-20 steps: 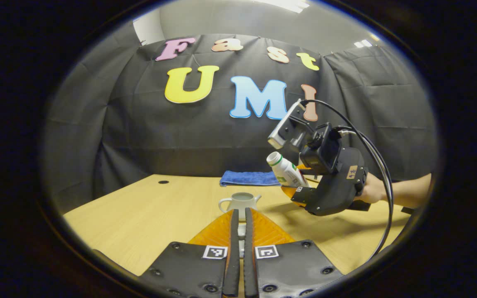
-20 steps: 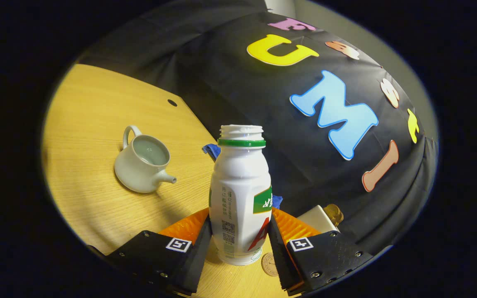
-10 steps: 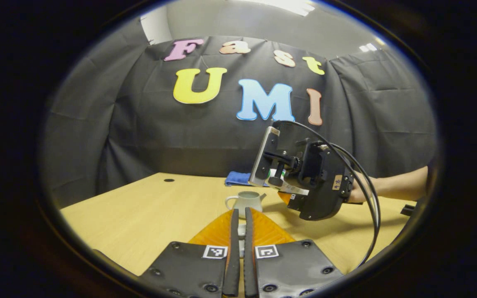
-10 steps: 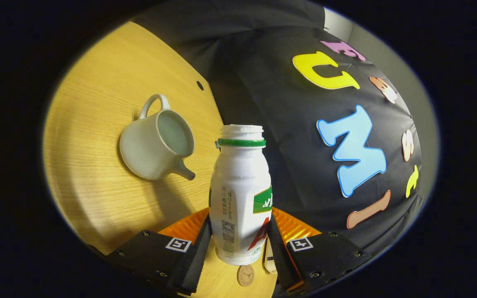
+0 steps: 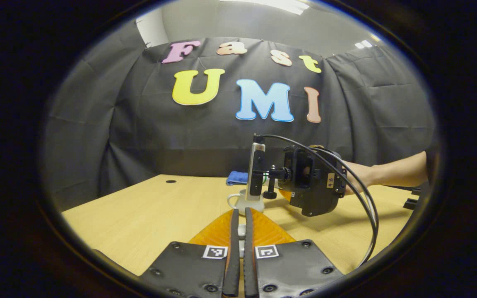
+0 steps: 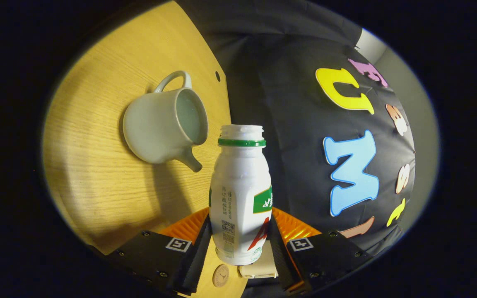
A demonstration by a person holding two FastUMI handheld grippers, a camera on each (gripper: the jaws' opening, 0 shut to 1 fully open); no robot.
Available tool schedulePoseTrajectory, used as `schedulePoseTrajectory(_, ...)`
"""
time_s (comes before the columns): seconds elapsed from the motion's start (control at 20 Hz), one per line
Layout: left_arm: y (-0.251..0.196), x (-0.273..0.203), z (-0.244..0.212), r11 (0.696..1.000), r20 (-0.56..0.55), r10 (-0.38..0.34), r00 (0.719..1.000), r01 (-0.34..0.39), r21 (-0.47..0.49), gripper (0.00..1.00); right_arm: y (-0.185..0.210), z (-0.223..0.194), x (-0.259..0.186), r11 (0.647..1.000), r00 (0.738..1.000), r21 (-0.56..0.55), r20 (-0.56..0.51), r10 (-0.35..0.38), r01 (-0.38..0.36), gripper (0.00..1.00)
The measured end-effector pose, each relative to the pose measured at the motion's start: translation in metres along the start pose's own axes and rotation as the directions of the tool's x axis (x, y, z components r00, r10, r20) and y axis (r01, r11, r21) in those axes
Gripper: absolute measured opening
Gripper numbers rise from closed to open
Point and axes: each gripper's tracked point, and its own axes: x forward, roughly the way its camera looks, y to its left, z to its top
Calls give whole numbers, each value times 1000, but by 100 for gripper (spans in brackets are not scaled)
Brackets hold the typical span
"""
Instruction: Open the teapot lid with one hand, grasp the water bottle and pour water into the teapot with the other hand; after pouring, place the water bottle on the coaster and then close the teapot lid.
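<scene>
A white bottle (image 6: pixel 240 186) with a green neck ring and no cap sits between the fingers of my right gripper (image 6: pixel 239 223), which is shut on it. Its mouth is close to the rim of the pale lidless teapot (image 6: pixel 164 124) on the wooden table (image 6: pixel 97 174). In the left gripper view the right gripper (image 5: pixel 282 192), held by a hand (image 5: pixel 358 178), hangs tilted just right of the teapot (image 5: pixel 242 201) and hides part of it. My left gripper (image 5: pixel 241 213) is nearly shut, with a white piece, apparently the teapot lid (image 5: pixel 242 230), between its fingers. A small round coaster (image 6: pixel 220 276) lies under the bottle's base.
A folded blue cloth (image 5: pixel 236 178) lies at the table's back edge. A small pale box (image 6: pixel 259 271) sits beside the coaster. A cable hole (image 5: pixel 171 181) marks the far left of the table (image 5: pixel 139 219). The right gripper's cable (image 5: pixel 369 215) loops over the right side.
The right gripper has rolled further over and moved closer to the teapot, so the bottle's mouth now lies next to the teapot's rim. The left gripper has stayed put.
</scene>
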Motion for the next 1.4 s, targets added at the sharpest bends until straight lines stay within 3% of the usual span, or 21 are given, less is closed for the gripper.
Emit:
schedulePoseTrajectory(0.15, 2, -1, 1, 1000, 3, 12, 1000, -12, 18, 14, -5, 2, 0, 997, 1000, -76, 9, -24, 24, 71)
schedulePoseTrajectory(0.2, 2, -1, 1, 1000, 4, 12, 1000, -12, 19, 10, -6, 2, 0, 995, 1000, -97, 12, -26, 27, 70)
schedulePoseTrajectory(0.55, -1, -2, 0, 999, -1, 11, 1000, -11, 45, 10, -13, 6, 1, 979, 998, -195, 35, -49, 55, 71)
schedulePoseTrajectory(0.6, 0, -3, -1, 999, -3, 13, 1000, -12, 48, 14, -14, 7, 1, 976, 998, -209, 38, -52, 59, 71)
schedulePoseTrajectory(0.7, 1, -4, -1, 999, -6, 16, 1000, -16, 50, 10, -14, 8, 3, 972, 998, -225, 40, -52, 60, 71)
schedulePoseTrajectory(0.9, 2, -2, -5, 998, -22, 15, 1000, -14, 54, 10, -14, 8, 4, 965, 998, -256, 35, -50, 57, 71)
schedulePoseTrajectory(0.95, 2, -2, -5, 998, -21, 17, 1000, -15, 59, 14, -14, 9, 5, 962, 998, -265, 40, -49, 58, 71)
schedulePoseTrajectory(1.0, 3, -2, -4, 998, -21, 17, 1000, -16, 64, 10, -14, 9, 4, 960, 998, -275, 41, -50, 59, 71)
schedulePoseTrajectory(1.15, 3, -2, -5, 998, -20, 18, 1000, -17, 64, 14, -15, 12, 2, 955, 997, -290, 47, -53, 64, 71)
schedulePoseTrajectory(1.2, 3, -2, -4, 998, -22, 17, 1000, -16, 62, 10, -15, 13, 1, 952, 997, -298, 51, -57, 70, 71)
schedulePoseTrajectory(1.4, 3, -3, -5, 998, -24, 18, 1000, -17, 64, 10, -17, 13, 2, 939, 995, -331, 62, -75, 91, 71)
